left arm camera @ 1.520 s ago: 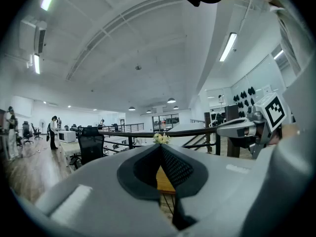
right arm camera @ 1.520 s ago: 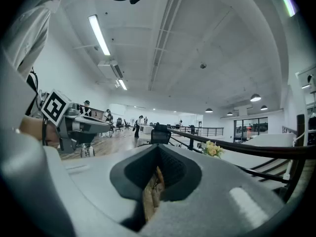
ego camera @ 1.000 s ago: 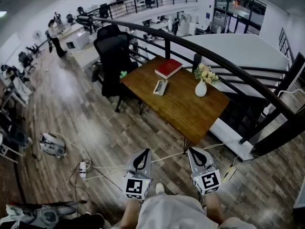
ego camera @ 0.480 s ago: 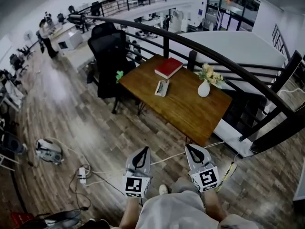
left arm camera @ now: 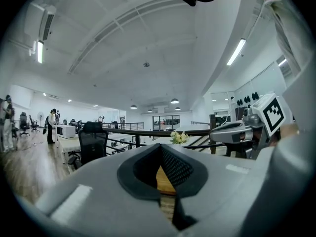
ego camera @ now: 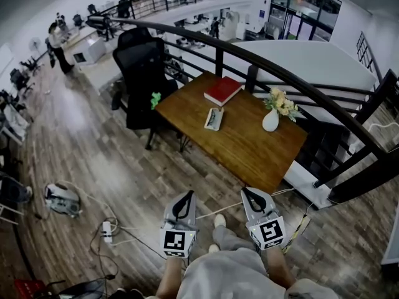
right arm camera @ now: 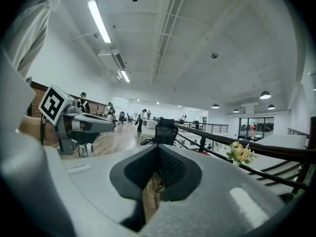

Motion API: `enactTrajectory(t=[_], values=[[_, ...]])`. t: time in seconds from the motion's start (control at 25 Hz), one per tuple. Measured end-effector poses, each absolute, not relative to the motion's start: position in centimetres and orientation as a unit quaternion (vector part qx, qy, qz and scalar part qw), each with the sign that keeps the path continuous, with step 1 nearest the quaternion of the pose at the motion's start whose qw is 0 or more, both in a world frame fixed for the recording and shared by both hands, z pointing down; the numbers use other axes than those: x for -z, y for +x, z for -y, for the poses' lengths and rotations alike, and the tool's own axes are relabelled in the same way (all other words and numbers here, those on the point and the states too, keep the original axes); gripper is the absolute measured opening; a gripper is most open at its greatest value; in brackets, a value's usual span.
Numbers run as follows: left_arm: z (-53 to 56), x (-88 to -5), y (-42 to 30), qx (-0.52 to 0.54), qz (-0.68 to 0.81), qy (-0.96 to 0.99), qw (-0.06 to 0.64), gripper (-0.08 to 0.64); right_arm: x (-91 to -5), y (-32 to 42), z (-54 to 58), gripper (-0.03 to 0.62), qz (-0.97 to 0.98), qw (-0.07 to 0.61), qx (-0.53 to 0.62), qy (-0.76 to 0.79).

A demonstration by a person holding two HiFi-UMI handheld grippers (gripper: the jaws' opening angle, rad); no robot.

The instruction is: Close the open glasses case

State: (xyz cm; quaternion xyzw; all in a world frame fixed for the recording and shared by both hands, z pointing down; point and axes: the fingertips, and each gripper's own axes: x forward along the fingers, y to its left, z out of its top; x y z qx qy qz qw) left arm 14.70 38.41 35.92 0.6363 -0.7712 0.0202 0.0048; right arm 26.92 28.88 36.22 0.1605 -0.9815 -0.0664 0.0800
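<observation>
The open glasses case lies in the middle of a wooden table, far ahead of both grippers in the head view. My left gripper and right gripper are held low near my body, side by side over the wood floor, well short of the table. Both are shut with nothing between the fingers. In the left gripper view the left gripper points level toward the table and the flowers. The right gripper does the same in its own view.
On the table also lie a red book and a white vase of flowers. A black office chair stands at its left end and a dark railing runs behind it. Cables and a power strip lie on the floor at left.
The table has drifted slightly lower and to the right in the head view as I step toward it. A foot now shows between the grippers. Both grippers stay shut.
</observation>
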Motion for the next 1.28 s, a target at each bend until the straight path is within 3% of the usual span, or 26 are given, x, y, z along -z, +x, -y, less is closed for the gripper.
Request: enactTrajectory(t=[1.28], values=[[-21.6, -35.9, 4.5, -0.046, 0.791, 0.609, 0.03, 0.02, -36.8, 14.7, -11.6, 0.003, 0.989, 0.087, 0.042, 0.116]])
